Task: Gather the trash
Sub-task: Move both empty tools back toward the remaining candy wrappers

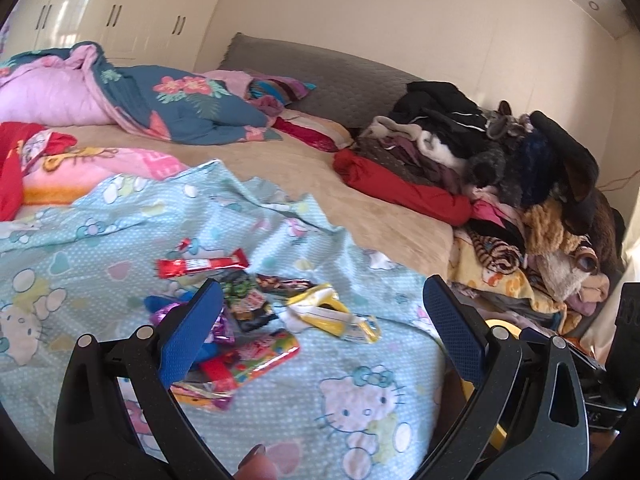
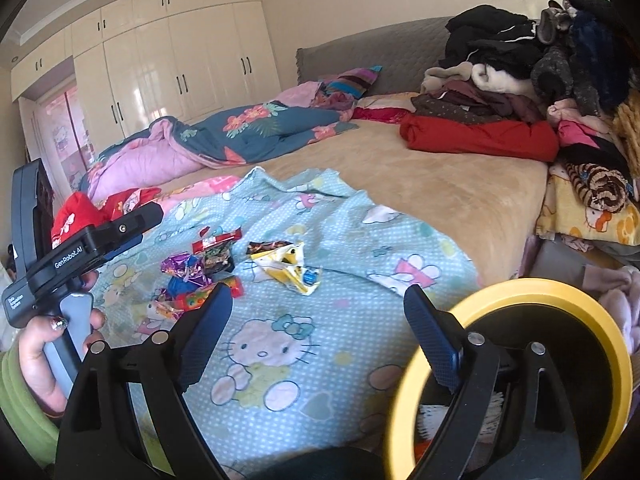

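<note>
Soft dotted sheet bears crinkled foil wrappers; both tongs gape wide, empty.

bright daylight | glare on wardrobe doors | fisheye-bent edges | slight blur

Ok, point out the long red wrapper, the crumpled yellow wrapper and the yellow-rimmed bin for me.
long red wrapper (image 1: 202, 267): left wrist view, middle of its length.
crumpled yellow wrapper (image 2: 286, 266): right wrist view, its crinkled centre.
yellow-rimmed bin (image 2: 532, 292): right wrist view, top of the yellow rim.
</note>
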